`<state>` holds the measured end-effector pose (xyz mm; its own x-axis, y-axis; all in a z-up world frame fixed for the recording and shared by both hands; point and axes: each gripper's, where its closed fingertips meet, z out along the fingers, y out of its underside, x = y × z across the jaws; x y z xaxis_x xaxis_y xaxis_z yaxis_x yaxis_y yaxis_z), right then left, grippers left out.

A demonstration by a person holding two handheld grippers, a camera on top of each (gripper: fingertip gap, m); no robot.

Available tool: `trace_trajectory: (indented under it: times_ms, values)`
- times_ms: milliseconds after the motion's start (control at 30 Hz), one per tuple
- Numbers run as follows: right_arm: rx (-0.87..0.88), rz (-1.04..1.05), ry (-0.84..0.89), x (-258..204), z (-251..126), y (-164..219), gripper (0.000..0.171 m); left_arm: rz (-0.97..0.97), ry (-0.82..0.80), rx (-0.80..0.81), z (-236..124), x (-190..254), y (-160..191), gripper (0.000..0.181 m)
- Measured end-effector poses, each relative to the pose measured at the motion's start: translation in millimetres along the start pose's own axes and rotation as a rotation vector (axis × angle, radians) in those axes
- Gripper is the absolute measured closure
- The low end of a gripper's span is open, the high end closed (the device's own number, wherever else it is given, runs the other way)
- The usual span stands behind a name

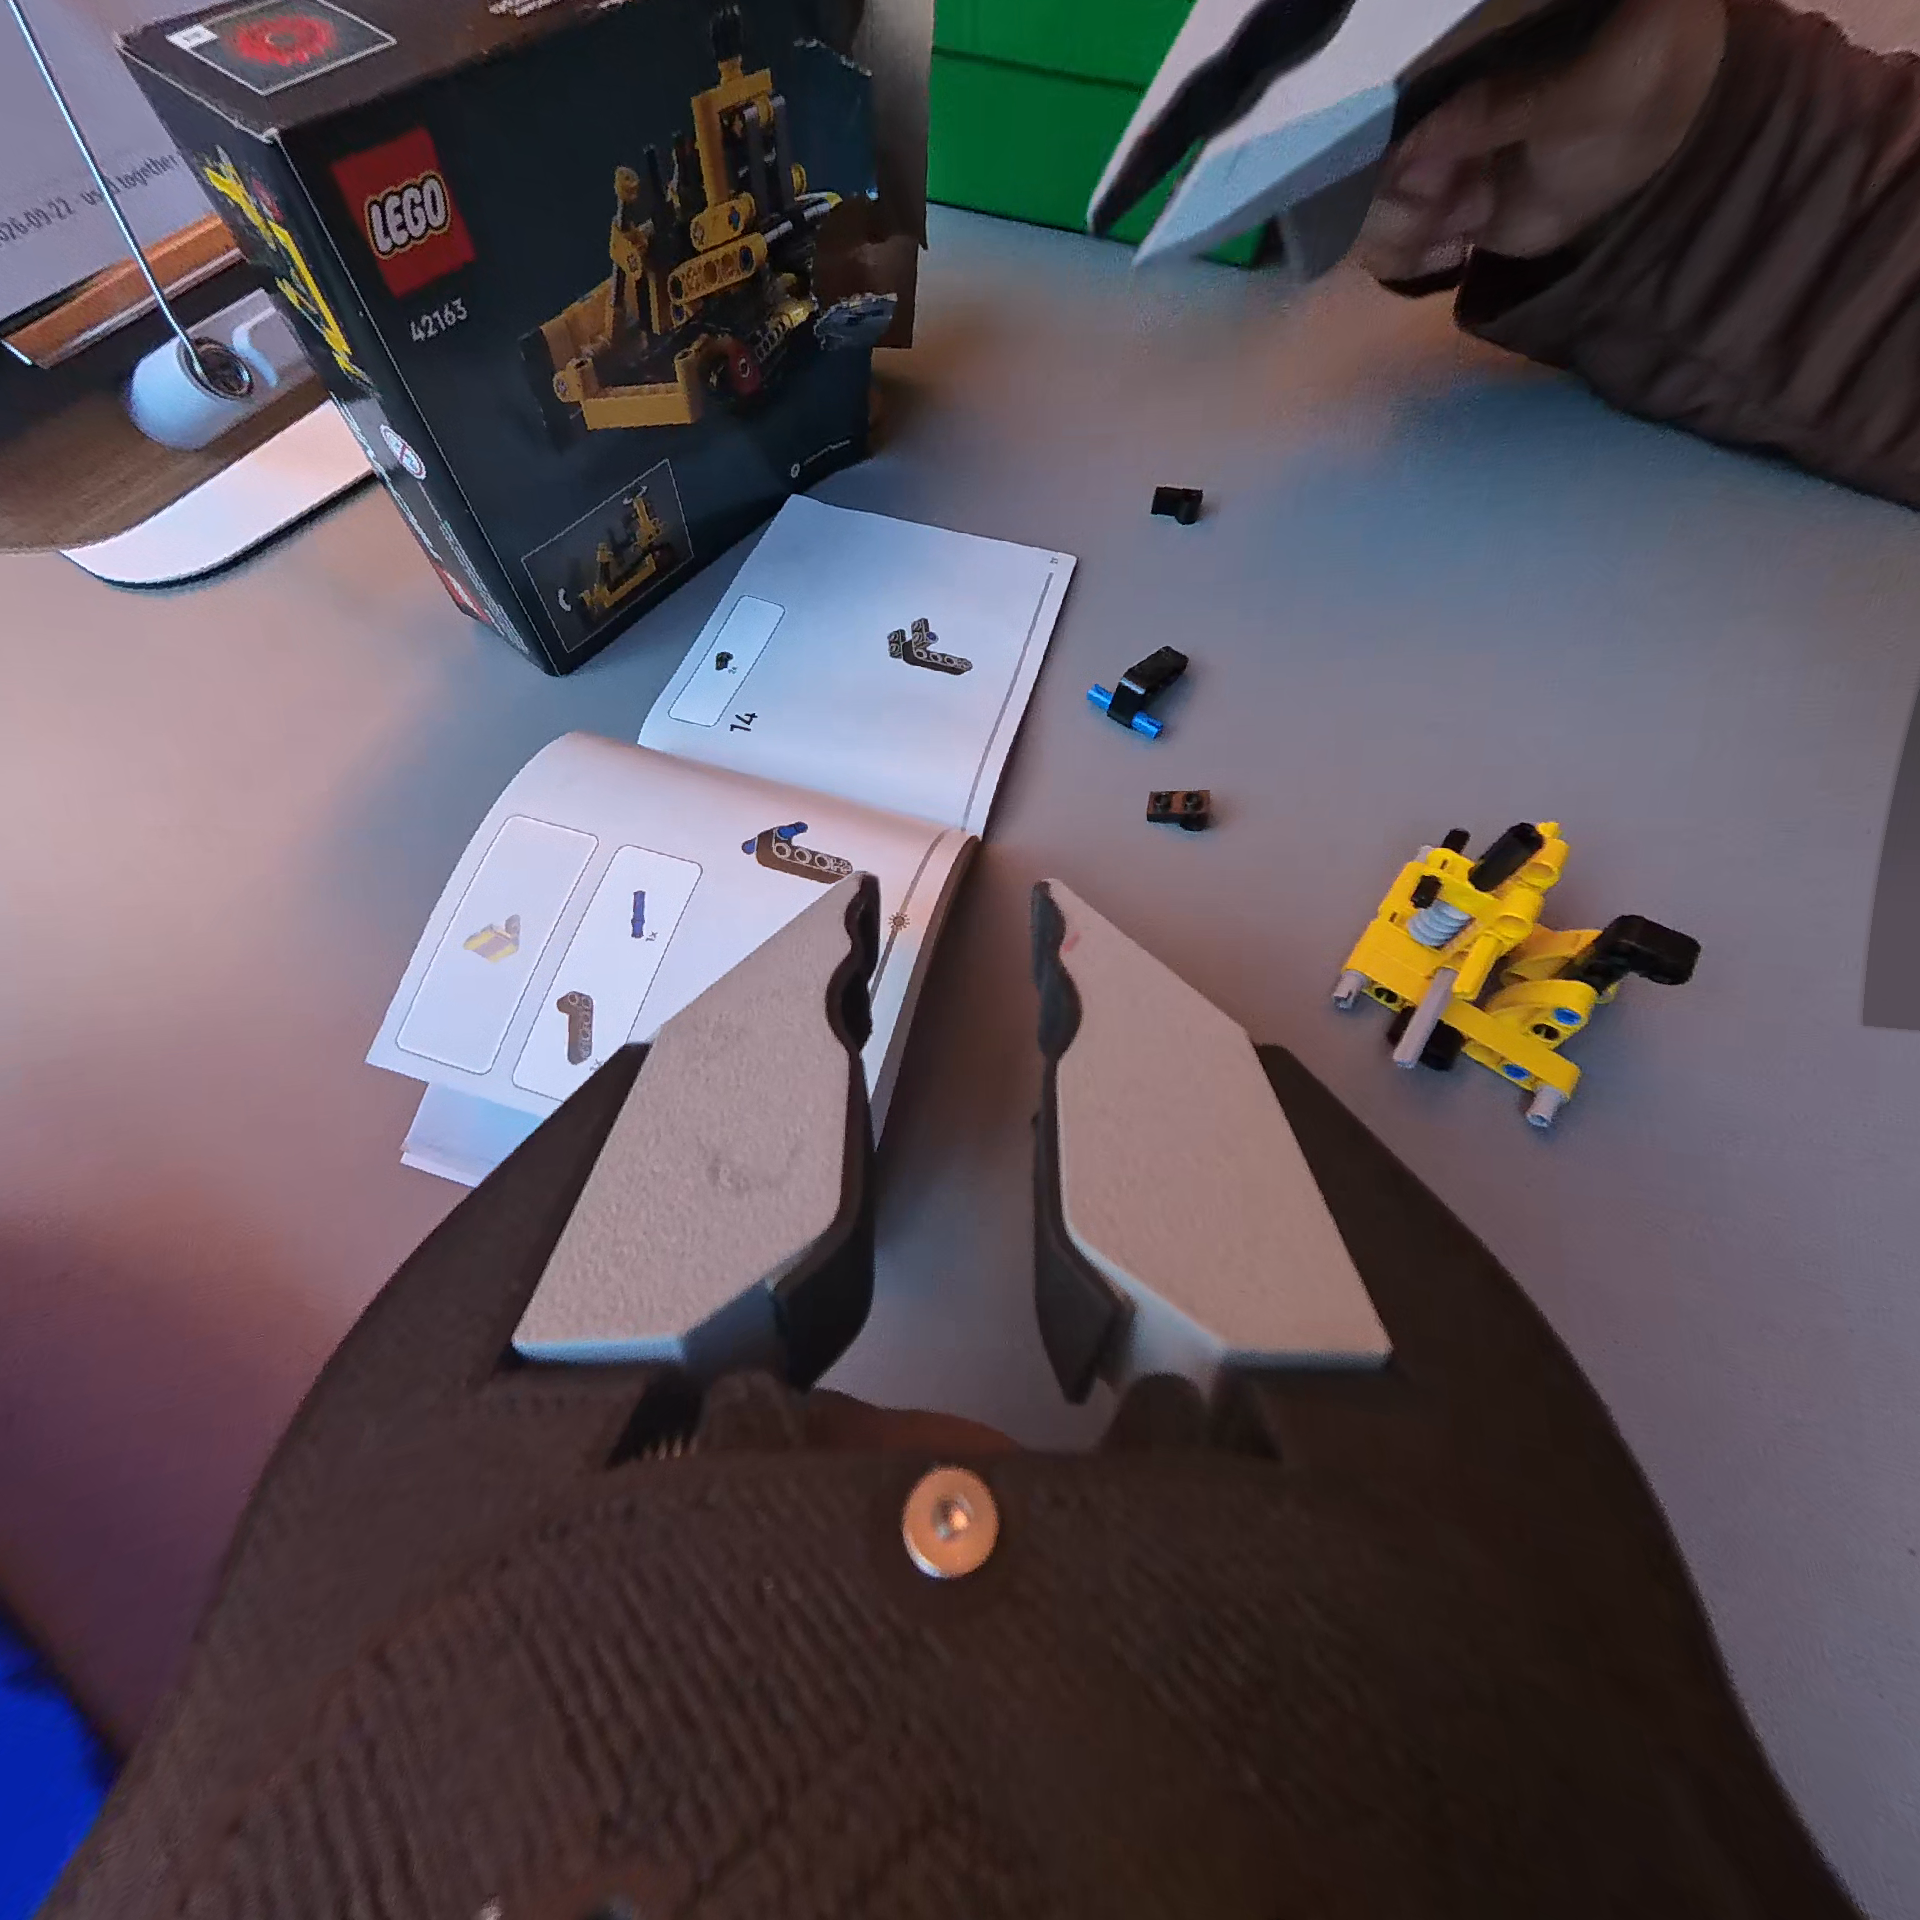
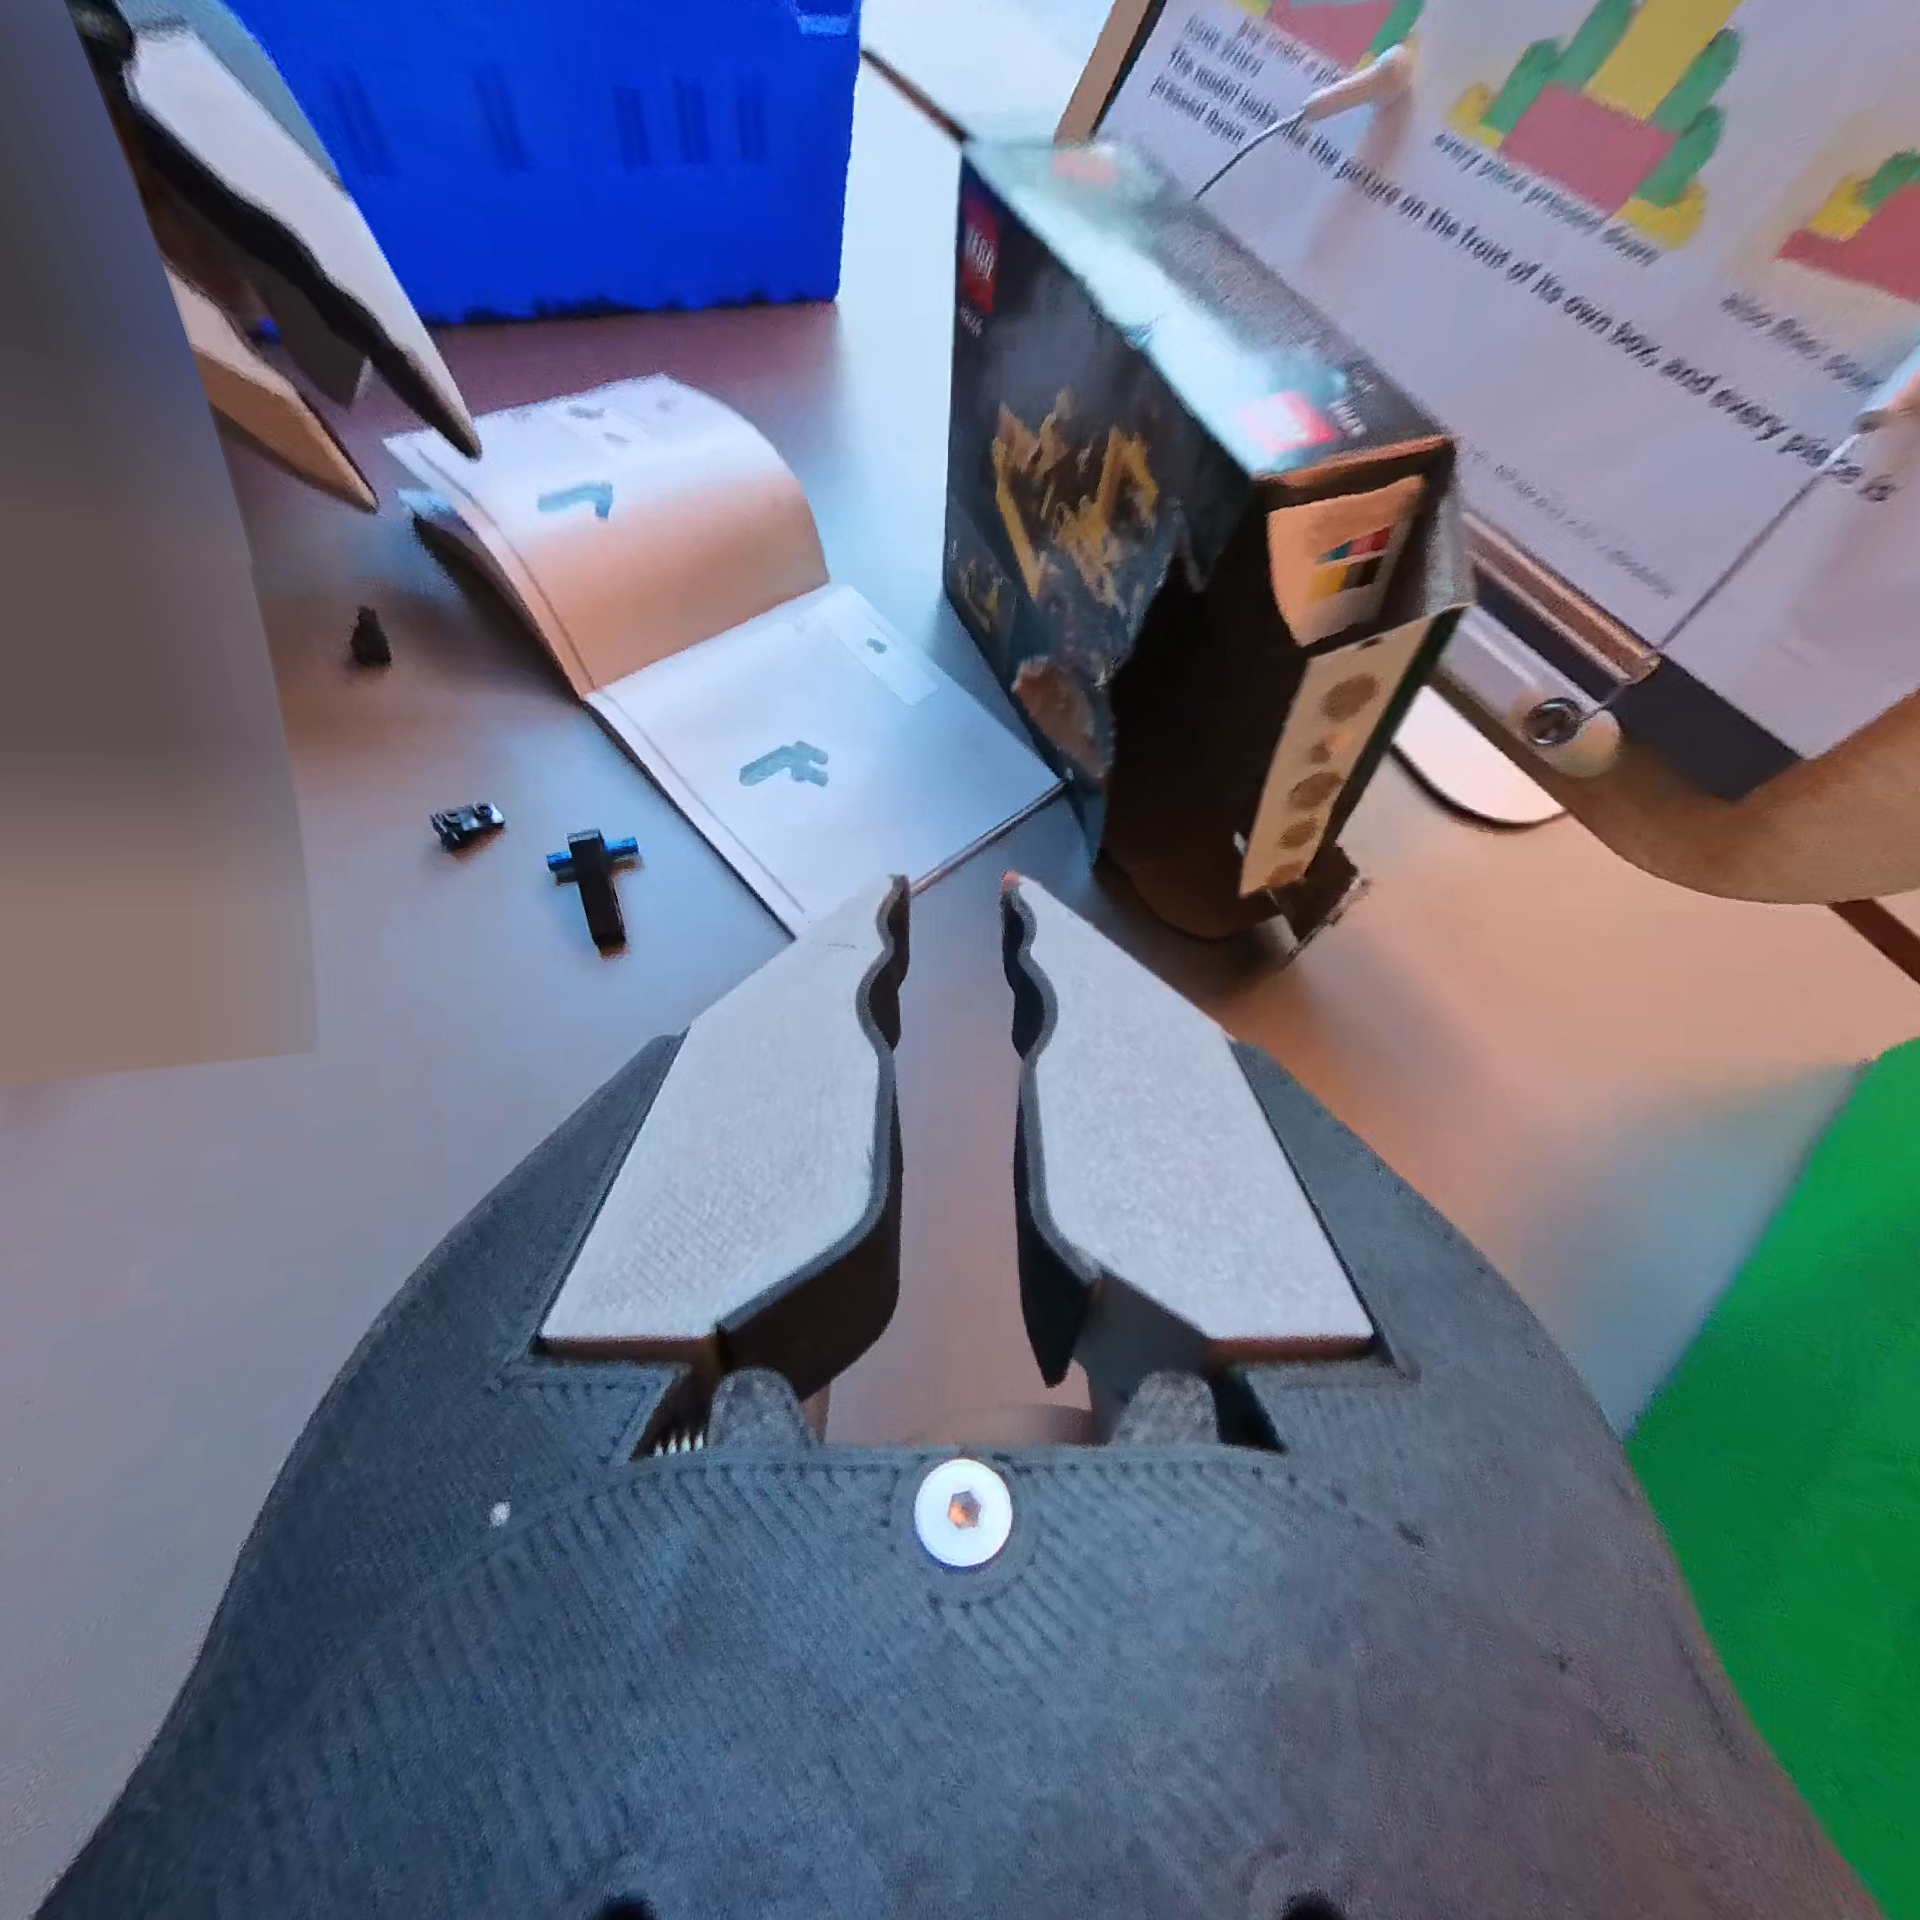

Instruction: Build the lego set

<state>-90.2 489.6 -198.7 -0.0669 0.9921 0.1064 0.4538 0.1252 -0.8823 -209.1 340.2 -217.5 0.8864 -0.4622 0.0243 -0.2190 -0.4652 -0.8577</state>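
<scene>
A half-built yellow model point(image 1: 1486, 971) sits on the grey table at the right in the left wrist view. Three small loose parts lie near it: a black piece point(image 1: 1177, 504), a black piece on a blue pin point(image 1: 1138, 691) point(image 2: 594, 871), and a black connector point(image 1: 1179, 808) point(image 2: 468, 824). The open instruction booklet point(image 1: 831, 748) point(image 2: 717, 623) lies by the set's box point(image 1: 540, 301) point(image 2: 1164, 540). My left gripper point(image 1: 954, 899) is open and empty over the booklet's edge. My right gripper point(image 2: 954, 891) is open and empty above the table near the box; it shows far off in the left wrist view point(image 1: 1122, 234).
A blue crate point(image 2: 551, 156) stands at one side, a green box point(image 1: 1018, 125) point(image 2: 1787, 1403) at the other. A stand with a printed sheet point(image 2: 1558, 260) is behind the set's box. Another small black piece point(image 2: 369, 636) lies near the booklet. A sleeve point(image 1: 1714, 260) rests on the table. My right fingertips sit around 20 cm from my left ones. My right gripper's tips are some 7 cm from the black piece point(image 1: 1177, 504).
</scene>
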Motion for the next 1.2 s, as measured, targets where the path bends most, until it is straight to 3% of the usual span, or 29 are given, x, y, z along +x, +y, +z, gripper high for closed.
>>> trace_trajectory:
  times_ms: [400,700,1000,1100,1200]
  values:
    - [-0.088,-0.035,-0.092,-18.5,5.6,14.8,0.157,-0.017,-0.018,-0.004,0.5,-6.4,2.1,0.155]
    - [-0.110,-0.011,-0.316,-73.9,29.1,21.2,0.150,0.014,-0.012,-0.008,3.1,-0.9,2.3,0.154]
    - [-0.236,-0.121,-0.286,-100.6,53.9,37.4,0.149,0.026,0.012,-0.008,8.6,7.8,1.3,0.155]
    - [-0.239,-0.150,-0.269,-101.6,55.1,38.0,0.164,0.020,0.024,-0.018,12.0,10.6,3.3,0.155]
    - [-0.229,-0.180,-0.256,-102.1,55.6,36.6,0.166,0.017,0.042,-0.022,15.0,15.6,3.5,0.155]
